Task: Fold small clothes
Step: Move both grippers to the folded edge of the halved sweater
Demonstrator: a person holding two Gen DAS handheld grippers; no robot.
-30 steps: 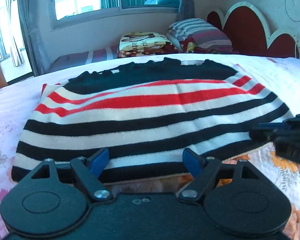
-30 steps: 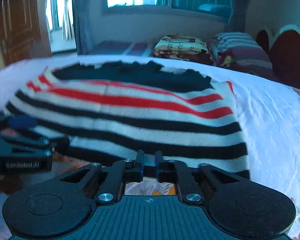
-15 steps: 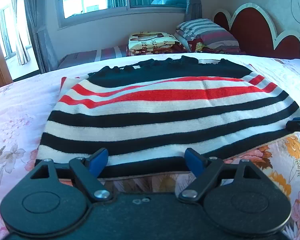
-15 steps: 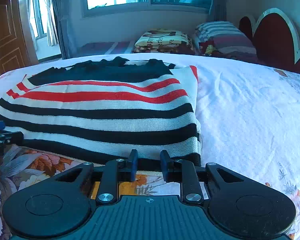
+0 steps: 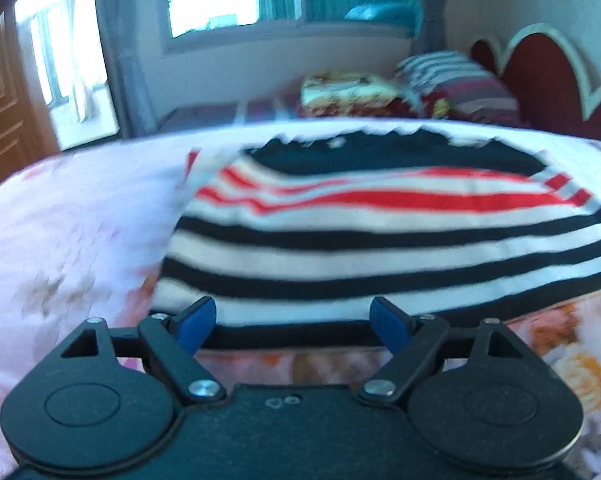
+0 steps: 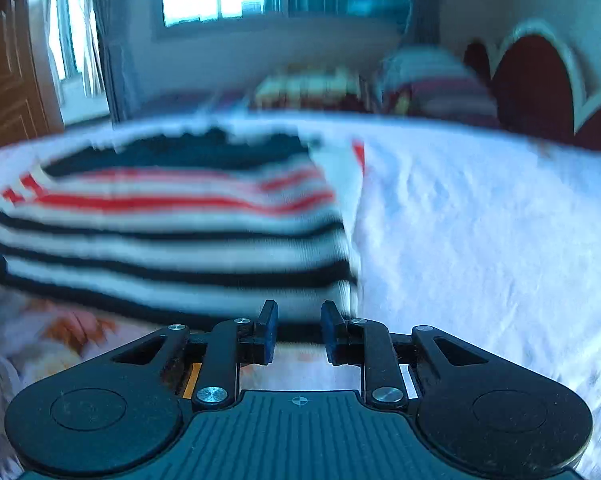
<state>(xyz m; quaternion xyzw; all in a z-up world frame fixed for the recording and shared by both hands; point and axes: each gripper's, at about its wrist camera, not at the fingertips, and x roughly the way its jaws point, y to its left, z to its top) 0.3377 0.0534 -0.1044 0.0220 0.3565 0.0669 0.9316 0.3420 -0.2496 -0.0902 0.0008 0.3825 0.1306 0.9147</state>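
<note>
A striped knit sweater point(image 5: 380, 236), black, cream and red with a dark top part, lies flat on the bed; it also shows in the right wrist view point(image 6: 172, 232). My left gripper point(image 5: 292, 316) is wide open just in front of the sweater's near hem, toward its left corner. My right gripper point(image 6: 298, 320) is open with a narrow gap, at the hem near the sweater's right corner. Neither holds cloth. Both views are blurred by motion.
The bed has a floral pink sheet point(image 5: 60, 240) and a white area point(image 6: 480, 240) to the right of the sweater. Pillows and a folded blanket point(image 5: 348, 90) lie at the far side by a red headboard point(image 5: 548, 80). A wooden door point(image 6: 8, 80) stands at left.
Both grippers have spread apart sideways along the hem, the left one leftward and the right one rightward. The right gripper's jaws have opened from shut to a narrow gap.
</note>
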